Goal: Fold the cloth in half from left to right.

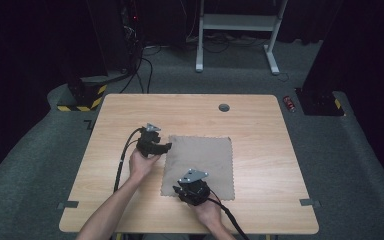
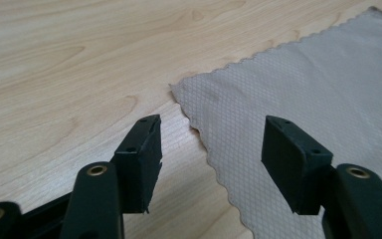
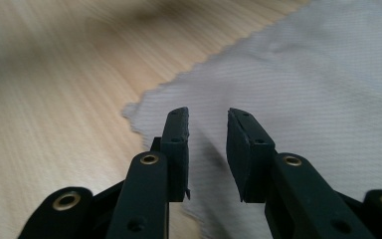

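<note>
Cloth: a grey-beige microfibre cloth [image 1: 199,165] with pinked edges lies flat on the wooden bench [image 1: 260,150], near its middle and toward the person's side.
Left gripper: the left gripper [image 1: 166,148] hovers at the cloth's left edge, near the far-left corner; its fingers [image 2: 142,149] stand wide, straddling the scalloped edge without touching it.
Right gripper: the right gripper [image 1: 180,190] hangs over the near-left corner; its fingers [image 3: 178,144] are at a narrow gap with nothing between them, the corner just ahead.
Step in hand: likely lining up both grippers on the left-side corners, ahead of a fold or lift.
Next move: each gripper probably needs to drop to the bench, slide a finger under its corner and pinch only the cloth.
Risk: thin fabric may slip or bunch.
</note>
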Demonstrator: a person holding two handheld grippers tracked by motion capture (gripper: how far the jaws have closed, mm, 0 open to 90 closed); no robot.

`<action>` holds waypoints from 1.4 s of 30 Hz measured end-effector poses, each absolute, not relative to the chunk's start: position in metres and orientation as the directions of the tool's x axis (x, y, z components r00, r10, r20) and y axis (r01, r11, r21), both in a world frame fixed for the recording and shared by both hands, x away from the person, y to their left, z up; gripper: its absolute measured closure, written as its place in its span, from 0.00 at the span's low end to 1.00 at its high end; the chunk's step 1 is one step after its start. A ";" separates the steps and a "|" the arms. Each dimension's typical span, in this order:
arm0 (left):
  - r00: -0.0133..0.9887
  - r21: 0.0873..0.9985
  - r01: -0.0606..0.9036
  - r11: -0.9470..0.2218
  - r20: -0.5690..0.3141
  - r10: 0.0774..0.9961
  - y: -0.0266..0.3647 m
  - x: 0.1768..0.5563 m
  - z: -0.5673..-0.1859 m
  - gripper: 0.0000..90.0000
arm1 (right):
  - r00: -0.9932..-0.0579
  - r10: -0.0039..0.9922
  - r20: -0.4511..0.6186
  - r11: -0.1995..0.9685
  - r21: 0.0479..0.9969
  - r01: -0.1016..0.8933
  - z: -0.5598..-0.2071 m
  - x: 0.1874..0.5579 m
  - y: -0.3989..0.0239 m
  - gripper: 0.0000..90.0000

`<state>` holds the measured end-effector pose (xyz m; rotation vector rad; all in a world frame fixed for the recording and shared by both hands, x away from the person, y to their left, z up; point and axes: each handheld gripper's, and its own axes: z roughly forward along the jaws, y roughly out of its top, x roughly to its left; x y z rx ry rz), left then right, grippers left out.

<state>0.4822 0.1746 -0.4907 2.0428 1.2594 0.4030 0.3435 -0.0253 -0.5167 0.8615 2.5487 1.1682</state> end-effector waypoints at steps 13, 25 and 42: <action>0.437 0.670 0.685 -0.284 -0.065 0.897 0.166 0.515 -0.492 0.48 | -0.833 0.547 0.086 0.506 0.758 0.411 -0.522 0.335 -0.001 0.76; 0.401 0.627 0.726 -0.283 -0.051 0.915 0.158 0.533 -0.508 0.51 | -0.850 0.526 -0.021 0.577 0.743 0.339 -0.522 0.326 0.010 0.74; 0.458 0.620 0.701 -0.352 -0.013 0.889 0.149 0.536 -0.506 0.80 | -0.853 0.517 -0.071 0.610 0.729 0.309 -0.524 0.317 0.020 0.90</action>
